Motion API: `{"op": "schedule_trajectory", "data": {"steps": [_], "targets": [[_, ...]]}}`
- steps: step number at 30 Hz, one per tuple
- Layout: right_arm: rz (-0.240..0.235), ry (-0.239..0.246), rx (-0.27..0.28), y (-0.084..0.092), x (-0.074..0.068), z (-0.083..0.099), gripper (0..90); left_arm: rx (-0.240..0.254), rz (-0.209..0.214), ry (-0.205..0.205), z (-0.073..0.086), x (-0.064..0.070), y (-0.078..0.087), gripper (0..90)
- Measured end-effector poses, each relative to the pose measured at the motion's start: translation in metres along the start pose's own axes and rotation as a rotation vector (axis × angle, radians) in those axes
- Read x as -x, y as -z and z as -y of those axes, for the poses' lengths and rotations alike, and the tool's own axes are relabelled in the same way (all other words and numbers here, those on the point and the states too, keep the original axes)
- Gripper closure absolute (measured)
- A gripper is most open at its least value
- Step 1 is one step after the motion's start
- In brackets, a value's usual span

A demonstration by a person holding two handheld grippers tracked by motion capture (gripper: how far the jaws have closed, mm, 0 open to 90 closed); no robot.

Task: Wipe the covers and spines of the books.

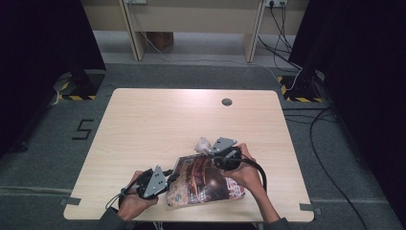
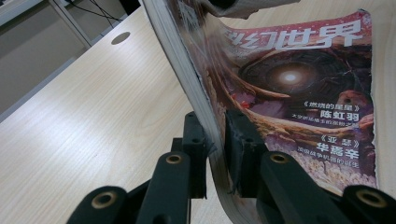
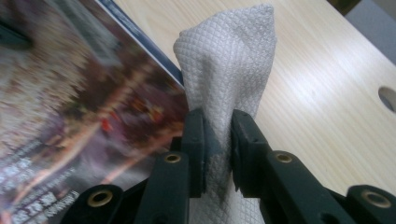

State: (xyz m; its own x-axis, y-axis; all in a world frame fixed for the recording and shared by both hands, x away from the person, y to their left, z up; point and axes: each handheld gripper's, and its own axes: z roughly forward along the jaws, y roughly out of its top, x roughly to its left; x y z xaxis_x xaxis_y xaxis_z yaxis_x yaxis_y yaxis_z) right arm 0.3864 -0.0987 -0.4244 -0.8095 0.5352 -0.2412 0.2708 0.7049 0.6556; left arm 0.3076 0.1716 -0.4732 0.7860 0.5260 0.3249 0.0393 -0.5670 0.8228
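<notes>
Glossy paper is what your left gripper (image 2: 215,154) has between its jaws: they are closed on the edge of the magazine (image 2: 299,93), low in the left gripper view, and the pages bend upward from there toward the top of the frame. I judge you hold it by this edge so that the cover stays lifted and does not slide while the other hand works on it. In the high view the same gripper (image 1: 154,182) sits at the lower left of the magazine (image 1: 203,182), which lies near the bottom edge of the table (image 1: 143,120), a little right of the middle.

Your right gripper (image 3: 217,149) is closed tight on a white cloth (image 3: 229,70) with a small diamond pattern. The cloth stands up from the jaws like a bunch, and the magazine cover (image 3: 70,116) fills the left side of that view, just beside the cloth. Gripped in a bunch like this, the cloth gives a soft tip for wiping the cover; that is my reading. In the high view the cloth (image 1: 203,143) is at the upper edge of the magazine, in front of the right gripper (image 1: 221,149).

Farther up, the table is bare wood with one round hole (image 1: 227,101) near its far edge.
</notes>
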Motion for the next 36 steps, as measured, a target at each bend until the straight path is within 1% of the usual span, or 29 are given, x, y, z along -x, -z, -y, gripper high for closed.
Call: {"op": "schedule_trajectory", "data": {"steps": [3,6,7,10,11,14,15,19,25,30,32,34,36], "targets": [[0.017,-0.018,-0.033,-0.004,0.011,0.009,77.6,0.002,-0.001,-0.001,0.0,0.0,0.001,78.4],[0.039,-0.046,-0.068,-0.009,0.023,0.02,77.7,0.001,0.001,-0.008,-0.001,0.0,0.001,78.4],[0.049,-0.061,-0.081,-0.011,0.025,0.024,77.7,0.002,0.001,-0.005,-0.001,0.0,0.0,78.5],[0.06,-0.086,-0.107,-0.016,0.036,0.035,77.7,0.004,-0.001,-0.009,-0.001,0.001,0.001,78.5],[0.07,-0.092,-0.115,-0.017,0.039,0.038,77.7,0.005,0.0,-0.011,-0.002,0.001,0.001,78.5],[0.074,-0.121,-0.134,-0.019,0.046,0.046,77.7,0.009,-0.001,-0.009,-0.001,0.001,0.001,78.6],[0.079,-0.123,-0.141,-0.02,0.048,0.048,77.7,0.01,0.0,-0.013,-0.002,0.002,0.001,78.6],[0.102,-0.14,-0.176,-0.024,0.055,0.056,77.7,0.011,-0.001,-0.011,-0.002,0.001,0.001,78.6],[0.112,-0.177,-0.208,-0.03,0.064,0.069,77.8,0.011,0.001,-0.013,-0.001,0.002,0.001,78.5],[0.127,-0.186,-0.241,-0.03,0.068,0.075,77.9,0.012,-0.001,-0.009,-0.002,0.001,0.001,78.6],[0.12,-0.19,-0.249,-0.03,0.069,0.077,77.9,0.011,0.002,-0.013,-0.002,0.001,0.001,78.5],[0.121,-0.193,-0.26,-0.029,0.071,0.079,77.9,0.012,0.0,-0.004,-0.002,0.0,0.001,78.6],[0.123,-0.205,-0.266,-0.028,0.073,0.083,77.9,0.012,0.004,-0.006,-0.001,0.0,0.001,78.6]]}}
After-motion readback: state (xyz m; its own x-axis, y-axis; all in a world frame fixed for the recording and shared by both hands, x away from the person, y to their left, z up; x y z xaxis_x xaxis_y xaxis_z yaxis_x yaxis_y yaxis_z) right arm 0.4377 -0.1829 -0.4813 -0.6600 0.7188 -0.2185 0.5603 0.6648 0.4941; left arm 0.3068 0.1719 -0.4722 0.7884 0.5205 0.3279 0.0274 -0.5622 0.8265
